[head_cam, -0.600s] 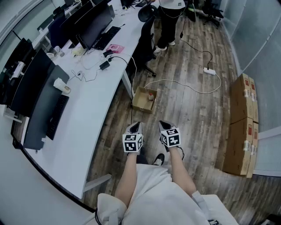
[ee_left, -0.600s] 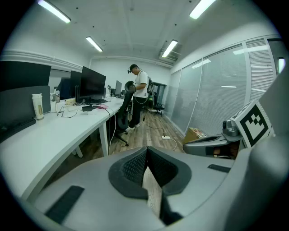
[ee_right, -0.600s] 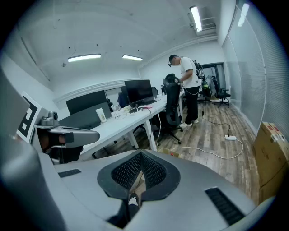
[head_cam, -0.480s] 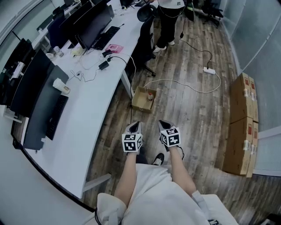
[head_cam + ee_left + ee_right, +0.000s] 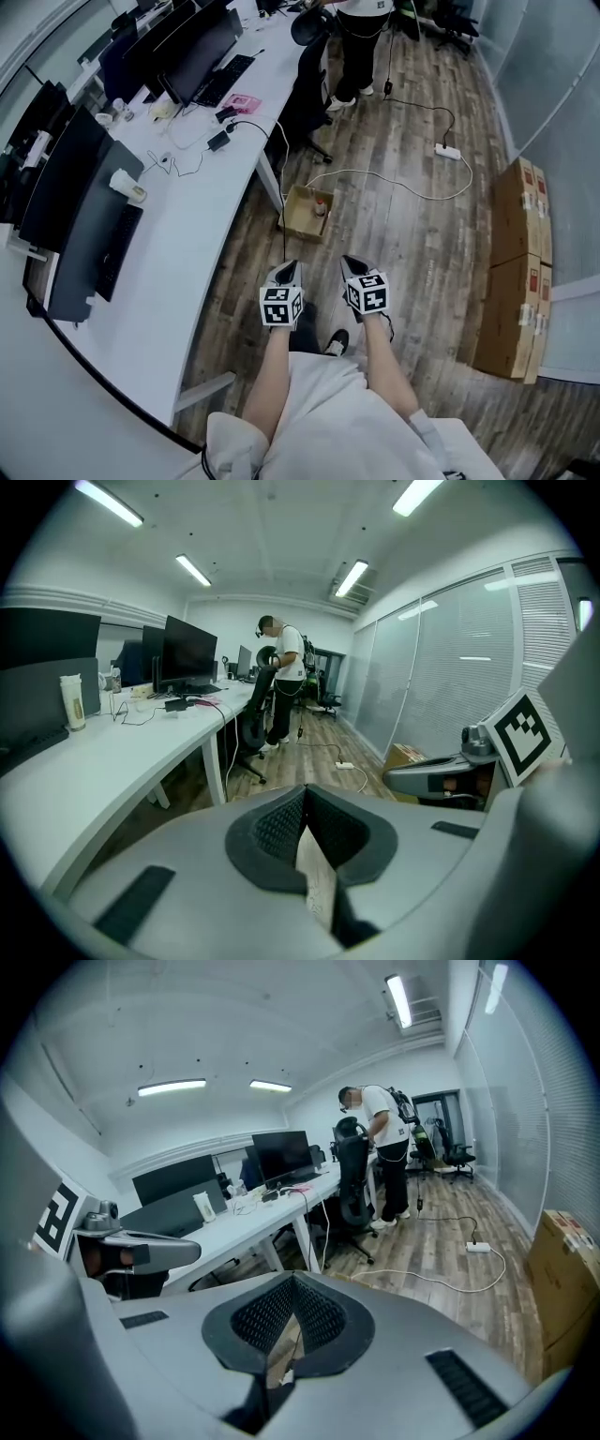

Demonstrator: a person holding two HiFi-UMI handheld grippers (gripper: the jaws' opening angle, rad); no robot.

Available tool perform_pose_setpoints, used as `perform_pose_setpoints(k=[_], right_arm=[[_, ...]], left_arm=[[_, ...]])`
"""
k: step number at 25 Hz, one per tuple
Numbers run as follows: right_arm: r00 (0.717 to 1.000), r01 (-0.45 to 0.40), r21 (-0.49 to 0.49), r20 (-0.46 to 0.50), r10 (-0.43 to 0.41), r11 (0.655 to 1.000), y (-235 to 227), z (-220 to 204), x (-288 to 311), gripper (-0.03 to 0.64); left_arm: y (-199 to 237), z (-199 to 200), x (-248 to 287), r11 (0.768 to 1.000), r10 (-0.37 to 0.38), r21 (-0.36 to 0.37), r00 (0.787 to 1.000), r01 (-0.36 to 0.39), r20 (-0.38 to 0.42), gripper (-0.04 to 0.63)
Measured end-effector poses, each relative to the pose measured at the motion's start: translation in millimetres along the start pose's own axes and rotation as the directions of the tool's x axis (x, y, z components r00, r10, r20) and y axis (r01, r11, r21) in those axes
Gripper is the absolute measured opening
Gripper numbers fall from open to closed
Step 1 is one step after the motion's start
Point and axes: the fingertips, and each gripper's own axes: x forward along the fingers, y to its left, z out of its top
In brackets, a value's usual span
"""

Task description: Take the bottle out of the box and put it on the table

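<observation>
The grey left gripper [image 5: 304,797] and the matching grey right gripper [image 5: 292,1283] are held side by side, angled downward. Each is clenched, its dark ribbed pads met at the tips with nothing caught between them. The approach is judged to be the step in hand, since nothing is grasped yet. For the next move, a gripper would have to be carried forward and down, and its jaws parted before being closed on the bottle. Well ahead, a small open brown cardboard box [image 5: 292,221] is seen on the wooden plank floor [image 5: 403,234], near the edge of the long white table [image 5: 192,239]. Inside it, at its right side, a small pale bottle with a reddish cap [image 5: 321,208] is seen, seemingly upright. It is too small for finer detail.
</observation>
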Motion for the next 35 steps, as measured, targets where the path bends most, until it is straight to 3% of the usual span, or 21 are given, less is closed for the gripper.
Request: perform_pose_setpoints(k=[17, 30, 35], right_arm=[[0.999, 0.031, 0.031, -0.013, -0.031, 0.999, -53.7, 63.1, 70.2, 0.038], [0.995, 0.014, -0.030, -0.094, -0.016, 0.999, -86.1, 123.0, 177.6, 0.038], [0.994, 0.031, -0.058, -0.106, -0.037, 0.998, -95.7, 148.5, 213.2, 0.038]], left_arm=[[65.3, 68.0, 94.8, 0.999, -0.038, -0.017, 0.999, 0.038, 0.022, 0.015], [159.8, 117.4, 176.5, 0.996, -0.004, -0.084, 1.000, 0.007, 0.026, 0.014], [187.6, 135.7, 209.4, 0.996, -0.024, -0.087, 0.999, 0.026, 0.025, 0.014]])
